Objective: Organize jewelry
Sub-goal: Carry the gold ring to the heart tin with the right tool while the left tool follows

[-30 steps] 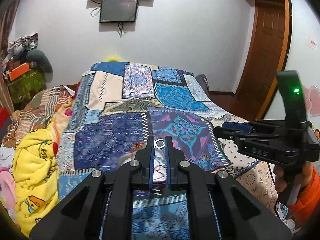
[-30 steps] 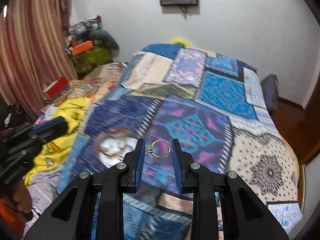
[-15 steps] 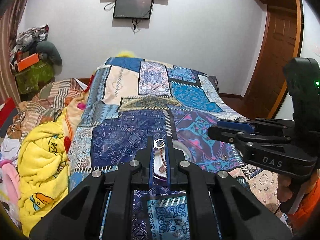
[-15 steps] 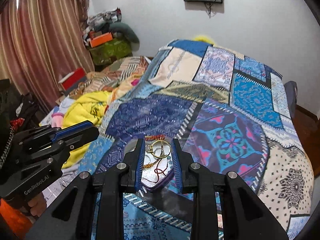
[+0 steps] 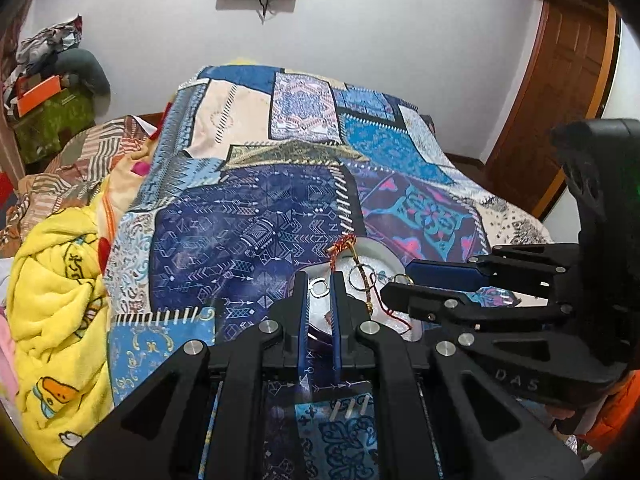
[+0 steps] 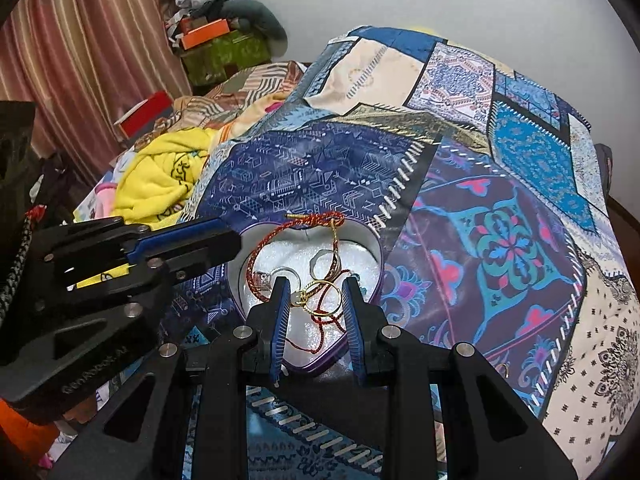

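Note:
A heart-shaped purple box [image 6: 372, 256] with a white lining sits on the patchwork bedspread. It holds a red-gold cord bracelet [image 6: 276, 236], a silver ring [image 6: 320, 260] and other small pieces. My right gripper [image 6: 316, 296] is shut on a gold ring [image 6: 322, 300], held just over the box. My left gripper [image 5: 319, 286] is shut on a small silver ring [image 5: 319, 286] above the box's left side [image 5: 376, 254]. Each gripper shows in the other's view, the right one [image 5: 404, 280] and the left one [image 6: 224, 236].
The patchwork bedspread [image 6: 500, 240] covers the bed. A yellow blanket [image 5: 56, 288] is bunched at the left edge. A small gold ring [image 6: 503, 368] lies on the spread to the right. Cluttered boxes [image 6: 208, 36] stand by the curtain. A wooden door [image 5: 560, 92] is on the right.
Both grippers have come down and forward with their rings, from above the bed to just over the heart-shaped box. They have drawn close together.

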A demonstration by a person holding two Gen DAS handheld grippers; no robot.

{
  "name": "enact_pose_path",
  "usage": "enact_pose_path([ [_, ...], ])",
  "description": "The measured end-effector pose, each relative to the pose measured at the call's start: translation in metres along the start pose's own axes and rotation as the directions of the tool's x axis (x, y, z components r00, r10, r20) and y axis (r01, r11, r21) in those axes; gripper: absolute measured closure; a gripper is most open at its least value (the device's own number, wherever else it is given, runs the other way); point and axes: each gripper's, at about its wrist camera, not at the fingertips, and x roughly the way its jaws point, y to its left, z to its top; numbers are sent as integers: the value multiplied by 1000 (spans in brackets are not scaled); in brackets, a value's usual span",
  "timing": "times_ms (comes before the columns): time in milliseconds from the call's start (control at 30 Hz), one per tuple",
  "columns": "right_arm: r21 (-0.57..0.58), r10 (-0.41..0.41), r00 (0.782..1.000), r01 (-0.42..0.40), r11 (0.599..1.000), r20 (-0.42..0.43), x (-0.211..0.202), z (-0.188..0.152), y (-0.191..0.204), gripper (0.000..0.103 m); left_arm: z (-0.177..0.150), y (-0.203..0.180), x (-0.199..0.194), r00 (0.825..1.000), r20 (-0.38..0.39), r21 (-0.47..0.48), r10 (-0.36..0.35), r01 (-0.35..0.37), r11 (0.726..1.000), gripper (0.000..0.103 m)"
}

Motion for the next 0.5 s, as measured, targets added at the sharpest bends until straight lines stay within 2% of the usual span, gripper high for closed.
enact_pose_path([
  [233, -24, 0, 1000, -1, 1000, -18, 7, -4, 1, 79, -2, 0, 17, 999, -31, 5, 13, -13, 1000, 95],
  [500, -50, -17, 1000, 16, 999, -24, 5, -4, 5, 77, 0, -6, 13, 1000, -23, 34, 7, -6, 999, 95],
])
